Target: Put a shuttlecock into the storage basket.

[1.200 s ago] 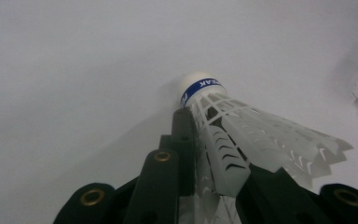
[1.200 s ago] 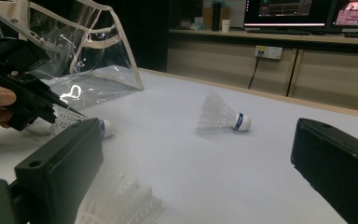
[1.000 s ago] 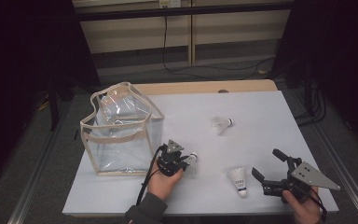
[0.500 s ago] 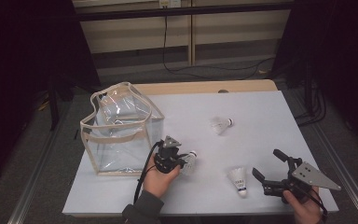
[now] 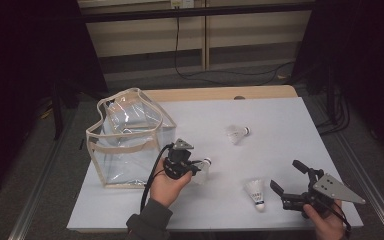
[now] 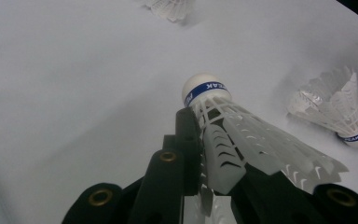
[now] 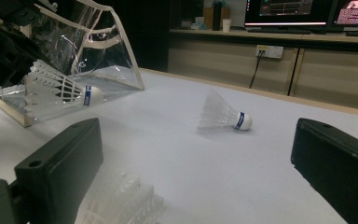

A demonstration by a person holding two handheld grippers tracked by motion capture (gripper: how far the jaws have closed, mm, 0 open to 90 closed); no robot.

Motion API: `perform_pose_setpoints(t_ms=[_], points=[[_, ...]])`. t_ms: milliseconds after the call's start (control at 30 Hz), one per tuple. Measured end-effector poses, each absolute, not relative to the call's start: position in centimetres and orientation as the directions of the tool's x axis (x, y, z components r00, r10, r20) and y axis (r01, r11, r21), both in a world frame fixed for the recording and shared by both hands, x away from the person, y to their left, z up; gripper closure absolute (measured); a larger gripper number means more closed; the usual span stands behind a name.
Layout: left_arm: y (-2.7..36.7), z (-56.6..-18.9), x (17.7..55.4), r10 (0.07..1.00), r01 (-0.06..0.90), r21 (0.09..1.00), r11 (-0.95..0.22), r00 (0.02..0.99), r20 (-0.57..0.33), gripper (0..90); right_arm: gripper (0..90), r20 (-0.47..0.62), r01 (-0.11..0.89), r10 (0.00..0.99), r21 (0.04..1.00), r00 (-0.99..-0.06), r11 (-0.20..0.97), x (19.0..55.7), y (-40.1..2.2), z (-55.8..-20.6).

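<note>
Your left gripper (image 5: 196,165) pinches a shuttlecock (image 5: 202,169) by its skirt, lifted off the worktop (image 5: 280,125) just beside the clear bag (image 5: 125,140) at the left edge. Your right gripper (image 5: 287,182) stands spread near the front right corner, a second shuttlecock (image 5: 255,191) beside it. A third shuttlecock (image 5: 237,133) lies mid-worktop.

Three shuttlecocks are in sight: one clamped in a gripper (image 5: 201,166), one lying at mid-table (image 5: 238,133), and one standing on its cork near the front edge (image 5: 256,192) (all white, each with a blue band at the cork). One clear plastic bag (image 5: 127,137) stands on one white table (image 5: 290,130). Two handheld grippers are present, left (image 5: 190,165) and right (image 5: 287,182).
</note>
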State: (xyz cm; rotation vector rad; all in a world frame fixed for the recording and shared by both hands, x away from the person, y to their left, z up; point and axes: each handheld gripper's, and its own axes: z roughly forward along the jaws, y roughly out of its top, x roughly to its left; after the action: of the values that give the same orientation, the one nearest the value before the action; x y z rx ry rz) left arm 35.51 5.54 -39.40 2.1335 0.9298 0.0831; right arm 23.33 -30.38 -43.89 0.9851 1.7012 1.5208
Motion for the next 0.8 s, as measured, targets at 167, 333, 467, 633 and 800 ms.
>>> perform_pose_setpoints(t_ms=[167,333,467,633,800], points=[[5.0,-38.7,35.7,0.636,0.586,0.686,-0.432,0.737,-0.229,85.3,1.9,0.022,0.116,0.862,0.992,-0.507,0.043,23.3,-30.5,-43.9],[4.7,-38.2,35.8,0.629,0.581,0.685,-0.439,0.744,-0.228,85.5,1.9,0.024,0.115,0.862,0.993,-0.506,0.04,23.3,-30.5,-43.9],[4.7,-37.7,35.9,0.626,0.583,0.687,-0.435,0.744,-0.235,85.5,1.9,0.022,0.115,0.86,0.992,-0.51,0.043,23.4,-30.5,-43.9],[4.6,-37.3,36.2,0.619,0.588,0.681,-0.437,0.745,-0.247,85.5,1.8,0.024,0.118,0.859,0.992,-0.512,0.042,23.3,-30.4,-43.9],[4.6,-36.6,36.4,0.626,0.579,0.685,-0.442,0.746,-0.226,85.5,1.8,0.02,0.115,0.859,0.992,-0.511,0.045,23.3,-30.4,-43.9]])
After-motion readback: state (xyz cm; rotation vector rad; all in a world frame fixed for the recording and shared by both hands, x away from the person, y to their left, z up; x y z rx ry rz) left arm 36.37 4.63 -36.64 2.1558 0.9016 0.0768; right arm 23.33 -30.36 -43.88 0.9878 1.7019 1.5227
